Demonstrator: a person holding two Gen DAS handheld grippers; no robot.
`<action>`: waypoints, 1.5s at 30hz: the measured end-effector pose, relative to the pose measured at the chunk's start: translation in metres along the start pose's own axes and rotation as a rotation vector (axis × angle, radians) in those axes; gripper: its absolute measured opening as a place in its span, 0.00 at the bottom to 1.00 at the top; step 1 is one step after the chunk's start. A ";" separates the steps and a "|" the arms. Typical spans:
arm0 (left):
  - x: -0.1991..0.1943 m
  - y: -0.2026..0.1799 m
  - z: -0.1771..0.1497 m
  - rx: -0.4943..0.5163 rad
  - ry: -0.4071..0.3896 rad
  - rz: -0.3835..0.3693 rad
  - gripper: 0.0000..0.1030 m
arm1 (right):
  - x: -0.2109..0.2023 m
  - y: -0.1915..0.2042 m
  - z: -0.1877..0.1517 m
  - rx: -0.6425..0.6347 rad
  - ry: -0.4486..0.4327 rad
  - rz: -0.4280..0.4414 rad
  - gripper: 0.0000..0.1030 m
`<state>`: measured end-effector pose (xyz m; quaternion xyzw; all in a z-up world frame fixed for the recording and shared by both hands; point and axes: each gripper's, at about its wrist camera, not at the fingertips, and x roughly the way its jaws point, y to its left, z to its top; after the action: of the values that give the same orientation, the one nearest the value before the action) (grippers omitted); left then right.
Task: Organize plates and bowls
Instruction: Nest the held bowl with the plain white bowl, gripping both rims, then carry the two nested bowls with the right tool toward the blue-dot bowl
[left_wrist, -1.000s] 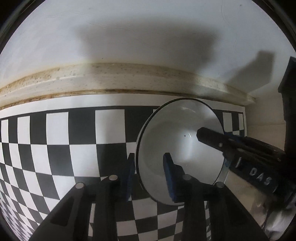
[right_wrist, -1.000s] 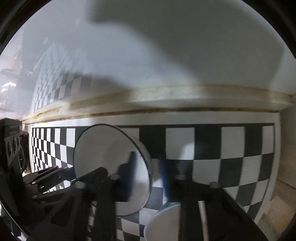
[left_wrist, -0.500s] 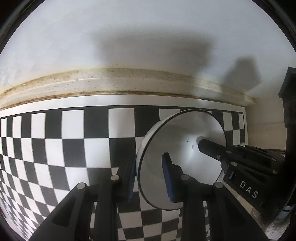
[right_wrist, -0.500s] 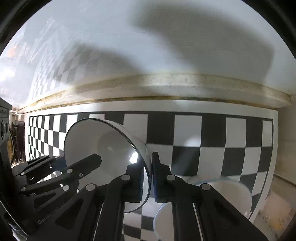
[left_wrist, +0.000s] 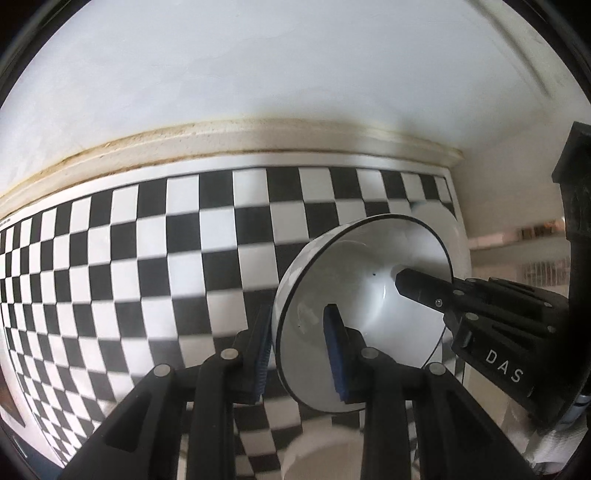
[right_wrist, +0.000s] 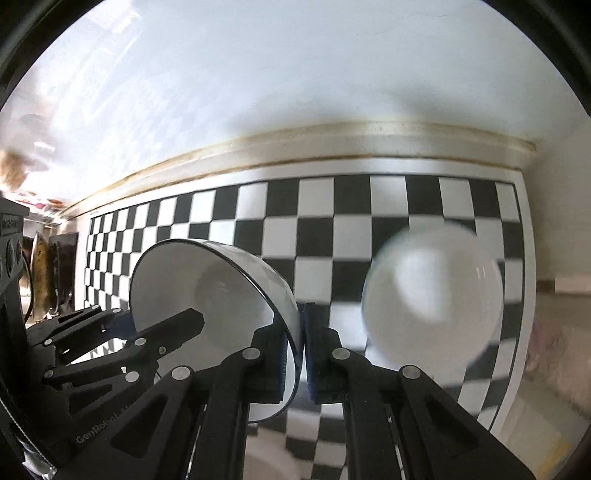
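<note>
Both hand-held grippers have risen since the earlier frames, carrying 1 white bowl (left_wrist: 364, 314) higher above the checkered mat (left_wrist: 147, 258), so more squares show beneath it. The left hand-held gripper (left_wrist: 301, 345) pinches the bowl's near rim between its blue pads, narrow. The right hand-held gripper (right_wrist: 293, 354) clamps the opposite rim, jaws almost together. Held on edge, the bowl faces its opening sideways, toward the right hand-held gripper in the left wrist view, its rim plane steeply tilted. A second white bowl (right_wrist: 432, 291) sits blurred on the mat below, near the mat's right edge.
</note>
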<state>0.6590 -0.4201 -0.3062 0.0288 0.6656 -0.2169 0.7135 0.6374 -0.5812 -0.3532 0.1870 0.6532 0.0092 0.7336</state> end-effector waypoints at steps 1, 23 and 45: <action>-0.006 0.001 -0.008 0.008 0.002 -0.004 0.24 | -0.007 0.002 -0.011 0.005 -0.007 0.001 0.09; -0.022 -0.024 -0.139 0.125 0.090 -0.032 0.24 | -0.037 0.008 -0.214 0.113 0.017 0.032 0.09; 0.046 -0.022 -0.169 0.135 0.244 0.060 0.24 | 0.022 0.002 -0.237 0.107 0.137 -0.061 0.09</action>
<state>0.4934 -0.3970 -0.3637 0.1227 0.7301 -0.2347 0.6299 0.4131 -0.5119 -0.3916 0.2047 0.7068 -0.0353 0.6762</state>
